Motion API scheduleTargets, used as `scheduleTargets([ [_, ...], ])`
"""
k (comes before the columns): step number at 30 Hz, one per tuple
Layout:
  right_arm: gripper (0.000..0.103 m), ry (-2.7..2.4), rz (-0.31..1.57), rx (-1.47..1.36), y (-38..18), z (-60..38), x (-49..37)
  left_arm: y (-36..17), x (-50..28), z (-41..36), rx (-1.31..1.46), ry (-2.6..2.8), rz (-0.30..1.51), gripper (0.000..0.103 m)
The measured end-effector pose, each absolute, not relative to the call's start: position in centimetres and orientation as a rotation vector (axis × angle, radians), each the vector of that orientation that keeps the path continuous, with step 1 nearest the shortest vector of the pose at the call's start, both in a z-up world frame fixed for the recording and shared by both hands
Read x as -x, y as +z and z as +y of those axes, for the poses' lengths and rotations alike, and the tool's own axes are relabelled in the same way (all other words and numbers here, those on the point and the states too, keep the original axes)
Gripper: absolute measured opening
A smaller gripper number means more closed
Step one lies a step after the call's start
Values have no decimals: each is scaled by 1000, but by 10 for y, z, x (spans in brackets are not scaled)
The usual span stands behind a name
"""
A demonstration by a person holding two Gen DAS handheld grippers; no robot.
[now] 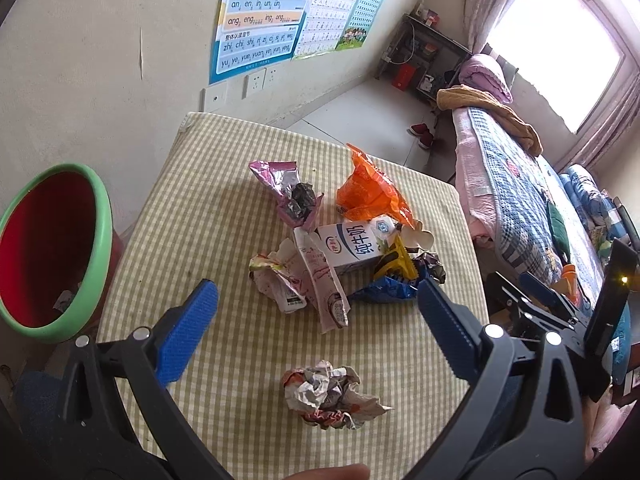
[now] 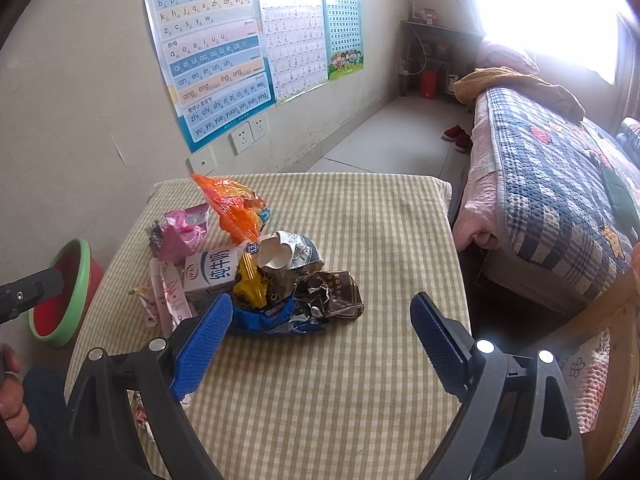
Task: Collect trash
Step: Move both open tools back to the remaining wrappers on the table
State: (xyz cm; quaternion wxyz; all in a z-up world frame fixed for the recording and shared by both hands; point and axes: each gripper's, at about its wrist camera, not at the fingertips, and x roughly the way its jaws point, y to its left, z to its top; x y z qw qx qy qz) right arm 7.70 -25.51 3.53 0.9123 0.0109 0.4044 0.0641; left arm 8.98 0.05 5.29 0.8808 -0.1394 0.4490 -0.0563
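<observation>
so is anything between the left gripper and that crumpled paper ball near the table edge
Nothing visible. The left gripper is open, and the crumpled paper ball lies alone on bare checked tablecloth between its fingers. The trash pile sits farther back, apart from it.

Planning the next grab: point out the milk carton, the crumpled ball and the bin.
milk carton (image 1: 352,249): left wrist view, on its printed front face.
crumpled ball (image 1: 329,395): left wrist view, on the middle of the wad.
bin (image 1: 102,220): left wrist view, on its green rim.
</observation>
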Motion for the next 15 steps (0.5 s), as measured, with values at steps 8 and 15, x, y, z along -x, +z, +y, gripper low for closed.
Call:
scheduleTargets([
  [8, 87, 124, 902, -23, 5, -259, -106, 16, -114, 10, 294, -41, 1015, 97],
  [15, 85, 115, 953, -34, -19, -265, -125, -19, -132, 16, 323, -23, 1098, 82],
])
